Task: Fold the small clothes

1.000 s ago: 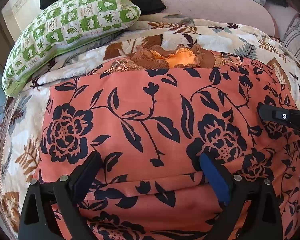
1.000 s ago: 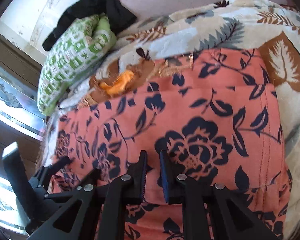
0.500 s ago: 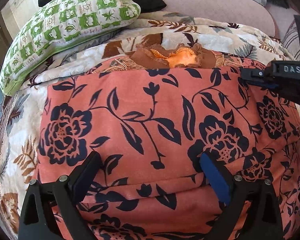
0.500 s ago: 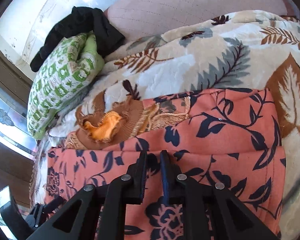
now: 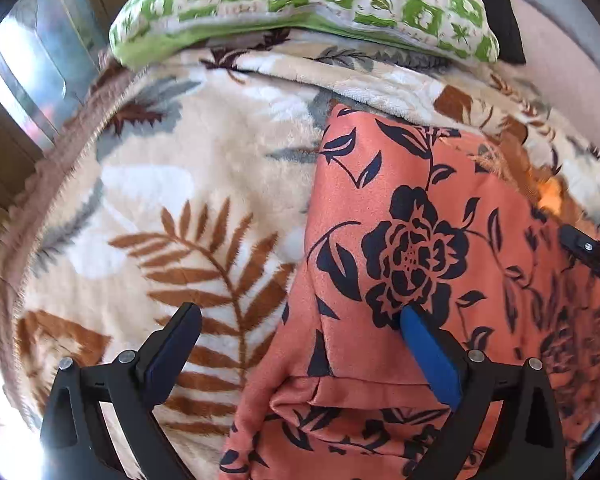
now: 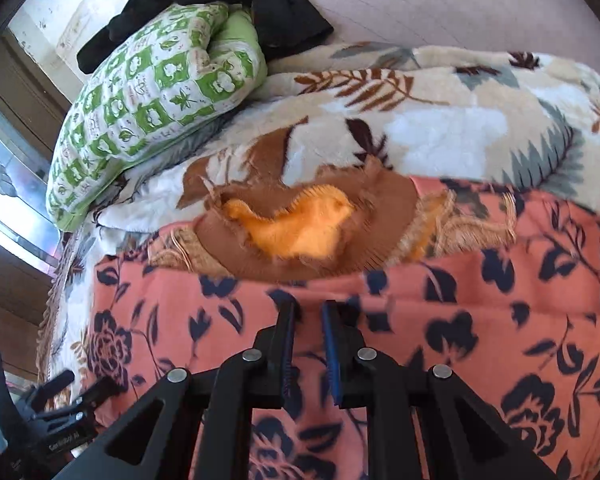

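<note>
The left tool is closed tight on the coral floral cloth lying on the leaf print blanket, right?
Not quite. The left wrist view shows the left tool open, fingers spread wide, over the coral floral cloth lying on the leaf print blanket.

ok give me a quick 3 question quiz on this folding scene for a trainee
1. True or false: the left gripper has its jaws wide open, one over the salmon floral garment, one over the leaf-print blanket.
2. What lies at the garment's far edge? A) orange and brown cloth B) a towel C) socks
3. Fill in: the black clothes lie on the green checked ____.

Key: 1 true; 2 A, the orange and brown cloth; 3 pillow, under the black clothes.
</note>
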The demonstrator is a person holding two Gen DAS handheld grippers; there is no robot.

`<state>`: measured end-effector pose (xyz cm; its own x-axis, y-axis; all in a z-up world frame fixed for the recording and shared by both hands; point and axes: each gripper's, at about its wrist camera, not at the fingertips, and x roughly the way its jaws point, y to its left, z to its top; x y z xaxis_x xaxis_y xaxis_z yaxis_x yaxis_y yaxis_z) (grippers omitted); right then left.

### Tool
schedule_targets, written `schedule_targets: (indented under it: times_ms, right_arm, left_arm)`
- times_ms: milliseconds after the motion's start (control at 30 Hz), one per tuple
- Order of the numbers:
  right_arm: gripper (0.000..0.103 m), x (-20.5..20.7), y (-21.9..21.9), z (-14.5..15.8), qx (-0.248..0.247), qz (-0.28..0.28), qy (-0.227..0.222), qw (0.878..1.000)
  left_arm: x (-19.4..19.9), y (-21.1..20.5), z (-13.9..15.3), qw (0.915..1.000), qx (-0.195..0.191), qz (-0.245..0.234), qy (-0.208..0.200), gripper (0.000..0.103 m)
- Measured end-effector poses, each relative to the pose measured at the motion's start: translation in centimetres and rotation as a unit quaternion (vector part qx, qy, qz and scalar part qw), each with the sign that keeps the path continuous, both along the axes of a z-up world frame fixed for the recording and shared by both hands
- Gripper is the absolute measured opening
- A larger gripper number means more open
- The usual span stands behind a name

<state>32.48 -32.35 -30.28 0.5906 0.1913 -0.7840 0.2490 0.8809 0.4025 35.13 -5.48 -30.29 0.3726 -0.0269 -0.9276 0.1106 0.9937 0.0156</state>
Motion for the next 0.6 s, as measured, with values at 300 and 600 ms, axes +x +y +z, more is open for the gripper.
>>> schedule_targets:
  times_ms: [300,600]
  right_arm:
    - [0.018,2.8,8.9,-0.6,0.009,0.091,0.019,0.996]
    - [0.018,-5.8,1.6,0.9,-0.013,0.046,0.006,0.999]
  left_arm:
    - [-0.1,0.1,-0.3,0.9995,0.025,-0.018,-0.006,0.1]
    - [-1.1,0.1,1.8,0.9979,0.036,-0.004,-0.053,0.099]
